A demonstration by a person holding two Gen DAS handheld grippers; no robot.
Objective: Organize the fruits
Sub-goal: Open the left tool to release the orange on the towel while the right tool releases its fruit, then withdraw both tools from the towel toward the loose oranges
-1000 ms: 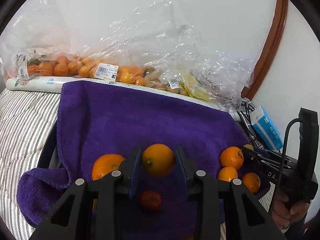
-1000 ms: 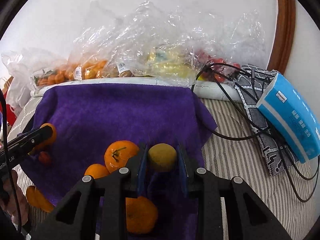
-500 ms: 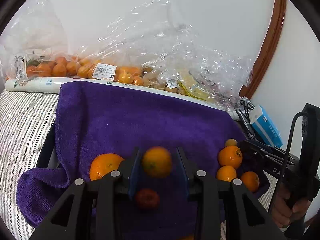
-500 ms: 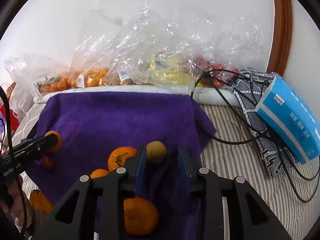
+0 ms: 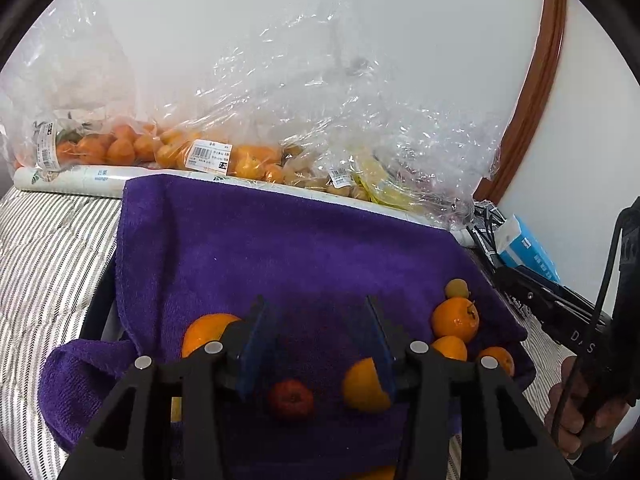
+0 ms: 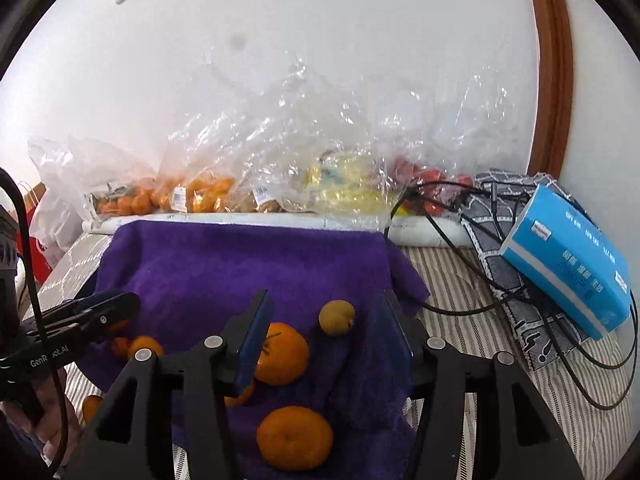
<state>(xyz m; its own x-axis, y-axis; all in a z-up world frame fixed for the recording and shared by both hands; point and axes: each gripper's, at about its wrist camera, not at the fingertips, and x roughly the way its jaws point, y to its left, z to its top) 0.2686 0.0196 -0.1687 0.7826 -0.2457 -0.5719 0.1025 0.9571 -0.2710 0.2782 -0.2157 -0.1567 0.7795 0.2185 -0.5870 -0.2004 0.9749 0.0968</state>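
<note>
Both the left gripper (image 5: pixel 316 334) and right gripper (image 6: pixel 324 330) gape wide and empty over the purple towel (image 5: pixel 280 248), so I'd centre squarely on one orange (image 6: pixel 282 354) before squeezing gently.

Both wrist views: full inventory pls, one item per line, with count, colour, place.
Towel: one, purple, spread over the striped bedding.
Loose oranges: at least six, orange, on the towel's near half, in a left and a right cluster.
Small yellow fruit: one, dull yellow, on the towel at the far end of the right cluster.
Small red fruit: one, red, on the towel below the left gripper.
Plastic bags: several, clear, along the wall; orange, yellow and red fruit inside.
Tissue pack: one, blue and white, right of the towel.
Cables: several, black, right of the towel.
Left gripper: black, open, above the towel.
Right gripper: black, open, above the towel.
</note>
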